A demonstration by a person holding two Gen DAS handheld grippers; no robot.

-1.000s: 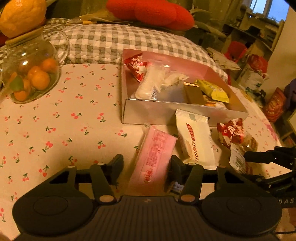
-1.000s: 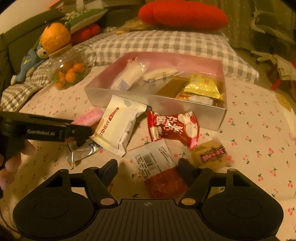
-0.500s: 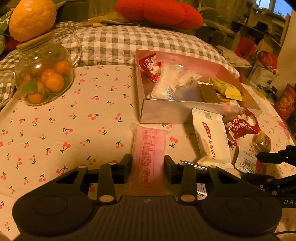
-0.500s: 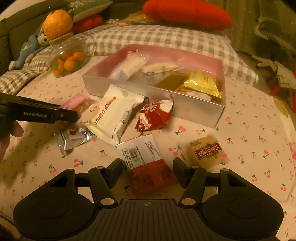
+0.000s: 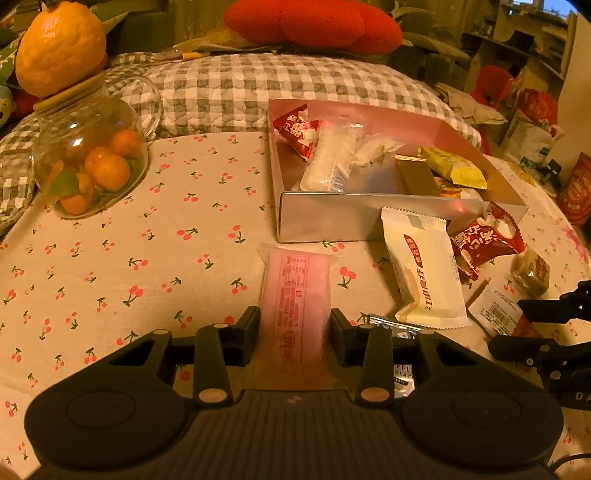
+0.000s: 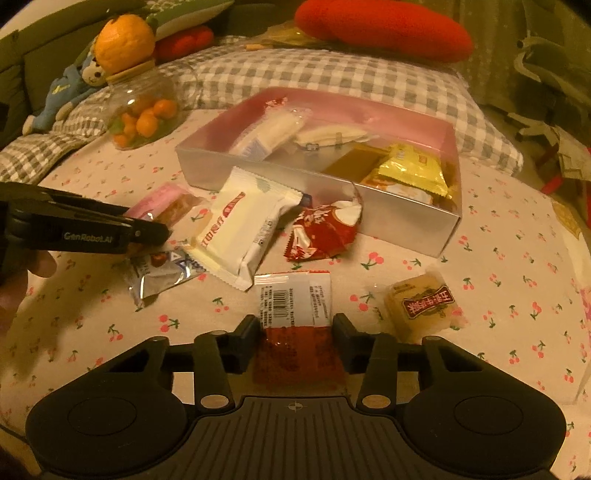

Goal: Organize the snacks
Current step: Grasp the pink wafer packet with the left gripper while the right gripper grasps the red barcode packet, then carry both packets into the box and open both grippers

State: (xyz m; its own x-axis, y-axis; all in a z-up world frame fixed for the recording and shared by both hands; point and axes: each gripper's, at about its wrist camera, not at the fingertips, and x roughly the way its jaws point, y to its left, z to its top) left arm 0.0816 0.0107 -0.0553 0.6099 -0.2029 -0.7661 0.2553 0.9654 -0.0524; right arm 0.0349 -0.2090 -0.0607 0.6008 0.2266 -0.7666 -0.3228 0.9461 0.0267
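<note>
My left gripper [image 5: 293, 325] is shut on a pink snack packet [image 5: 295, 291] low over the cherry-print cloth. My right gripper [image 6: 295, 332] is shut on a red packet with a white barcode label [image 6: 293, 306]. A silver box with a pink inside [image 5: 332, 221] holds several snacks and also shows in the right wrist view [image 6: 406, 221]. Loose in front of it lie a white packet [image 6: 247, 229], a red packet [image 6: 321, 229], a silver packet [image 6: 162, 273] and a tan cake [image 6: 421, 304].
A glass jar of small oranges [image 5: 88, 162] with a large orange on its lid stands at the left. A checked cushion [image 5: 258, 92] and a red pillow [image 5: 314, 26] lie behind the box. Soft toys [image 6: 70, 92] sit at the far left.
Both grippers have closed in on their packets, the left on the pink one and the right on the red one. The red packet by the box shifted and crumpled.
</note>
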